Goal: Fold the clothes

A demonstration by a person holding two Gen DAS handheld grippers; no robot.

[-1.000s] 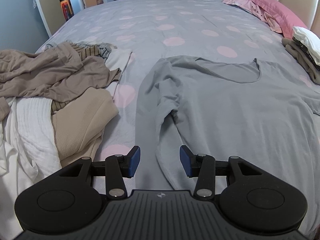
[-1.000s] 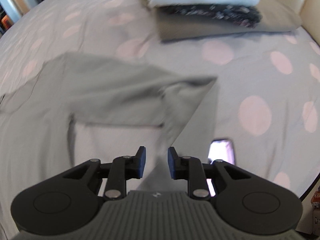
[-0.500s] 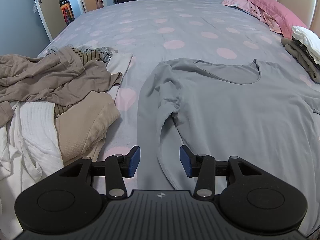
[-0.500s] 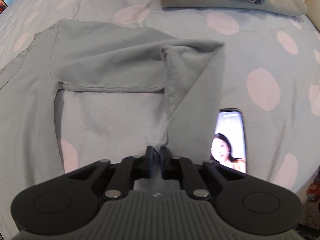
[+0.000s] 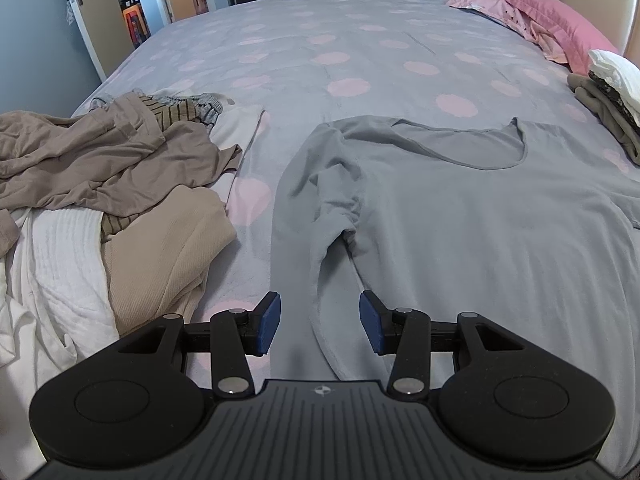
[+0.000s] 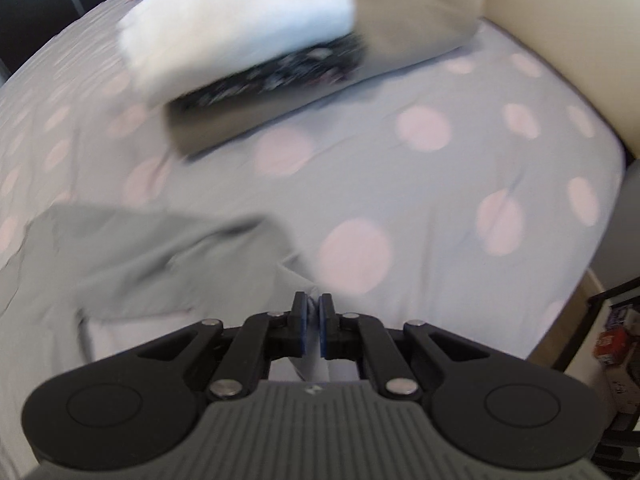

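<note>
A grey long-sleeved shirt (image 5: 472, 240) lies spread on the dotted bedspread, neckline away from me. Its left sleeve (image 5: 304, 240) is folded down along the body. My left gripper (image 5: 319, 328) hovers open just over that sleeve's lower end, blue pads on either side of it. In the blurred right wrist view, my right gripper (image 6: 313, 322) is shut on a pinch of the shirt's (image 6: 132, 268) grey fabric, lifted off the bed at the shirt's right side.
A heap of unfolded beige and white clothes (image 5: 100, 216) lies to the left. A folded stack (image 5: 608, 96) (image 6: 256, 68) sits at the right, by a pink pillow (image 5: 552, 20) and the cream headboard (image 6: 560, 40). The bed's edge (image 6: 580, 292) drops off at right.
My right gripper has shut on the shirt's fabric and swung up and towards the folded stack; the phone has left its view. The left gripper has stayed nearly still.
</note>
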